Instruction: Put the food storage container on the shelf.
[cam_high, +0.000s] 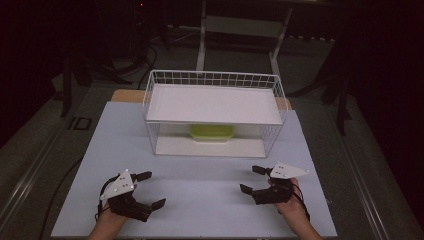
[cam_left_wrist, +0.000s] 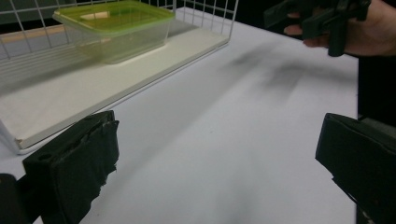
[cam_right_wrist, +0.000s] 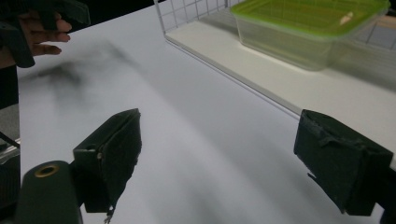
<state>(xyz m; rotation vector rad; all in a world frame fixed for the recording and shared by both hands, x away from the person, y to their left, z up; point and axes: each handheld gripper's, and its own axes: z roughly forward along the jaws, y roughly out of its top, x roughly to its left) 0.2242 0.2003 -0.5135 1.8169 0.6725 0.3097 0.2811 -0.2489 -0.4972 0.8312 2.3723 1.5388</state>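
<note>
A clear box with a green lid sits on the lower shelf of a white wire rack, under its white upper shelf. My left gripper rests open near the table's front left, nothing between its jaws. At the front right my right gripper is open too and holds nothing. Both point inward across the white tabletop. In the left gripper view the right gripper shows in a hand at the upper right; the right gripper view has the left gripper at its upper left.
The rack's open front faces me, with its white base board at table level. Bare white tabletop lies between the grippers and the rack. Beyond the table are dark floor, cables and a white stand.
</note>
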